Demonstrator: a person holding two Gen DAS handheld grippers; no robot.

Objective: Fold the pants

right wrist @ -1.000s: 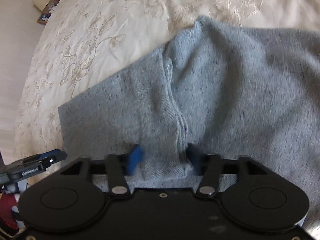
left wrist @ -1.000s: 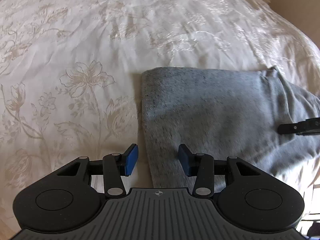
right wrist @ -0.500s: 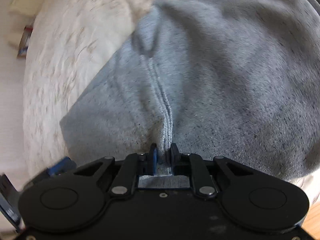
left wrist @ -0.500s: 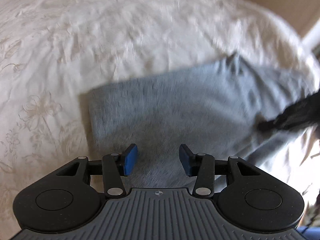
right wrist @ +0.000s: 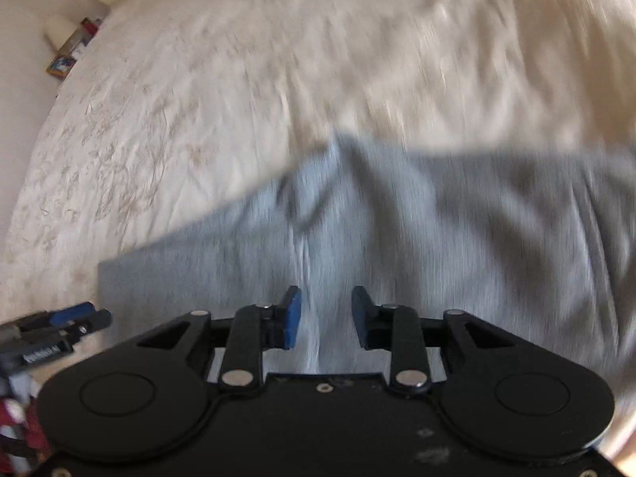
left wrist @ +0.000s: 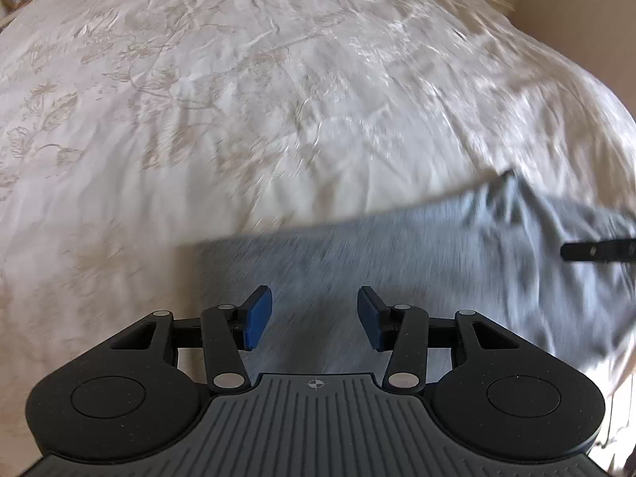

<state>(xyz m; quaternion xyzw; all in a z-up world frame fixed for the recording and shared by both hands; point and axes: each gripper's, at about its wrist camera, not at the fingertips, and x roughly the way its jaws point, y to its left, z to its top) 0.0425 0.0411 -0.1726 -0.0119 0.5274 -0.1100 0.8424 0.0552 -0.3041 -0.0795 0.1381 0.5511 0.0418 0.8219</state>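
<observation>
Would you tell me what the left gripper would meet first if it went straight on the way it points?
Most likely the grey pants on the bedspread; blur leaves depth unclear.

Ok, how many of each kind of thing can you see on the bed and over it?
Soft grey fabric pants: 1
Cream flower-patterned bedspread: 1
Black two-finger grippers with blue pads: 2, the left gripper and the right gripper
Total: 4

Pants (left wrist: 417, 262): grey soft knit cloth, matt. Bedspread (left wrist: 238, 99): cream embroidered fabric, faint sheen, wrinkled.
</observation>
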